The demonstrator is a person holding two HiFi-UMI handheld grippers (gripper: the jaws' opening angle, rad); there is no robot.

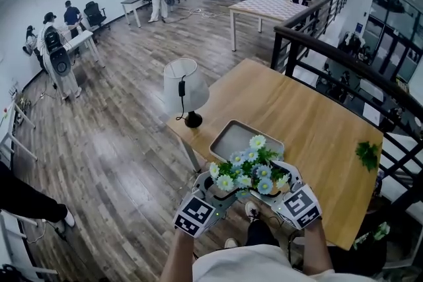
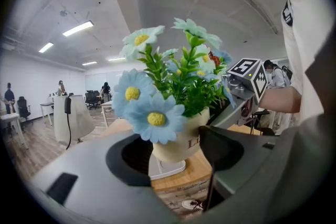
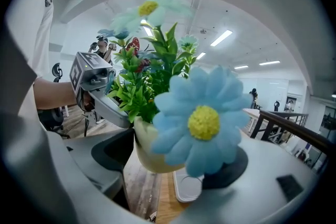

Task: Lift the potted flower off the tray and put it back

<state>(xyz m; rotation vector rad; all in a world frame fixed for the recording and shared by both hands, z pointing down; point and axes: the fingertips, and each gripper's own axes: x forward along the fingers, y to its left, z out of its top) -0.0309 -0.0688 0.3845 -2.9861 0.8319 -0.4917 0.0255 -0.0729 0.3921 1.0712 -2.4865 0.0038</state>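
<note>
Left gripper [image 1: 215, 188] had its jaws clamped on the pot [image 2: 181, 139], one pad on each side. Right gripper [image 1: 283, 187] was closed on the same pot [image 3: 148, 152] from the other side, so it was a two-gripper hold. The pot hung in the air, base clear of the tray [image 2: 166, 168], flowers [image 1: 250, 165] upright. In the head view it sat above the near edge of the table [image 1: 310, 122], with the tray [image 1: 228, 142] just beyond and empty and a lamp [image 1: 185, 86] off to the left. The lift looked done. What was left: carry it forward over the tray, lower it, let go.
</note>
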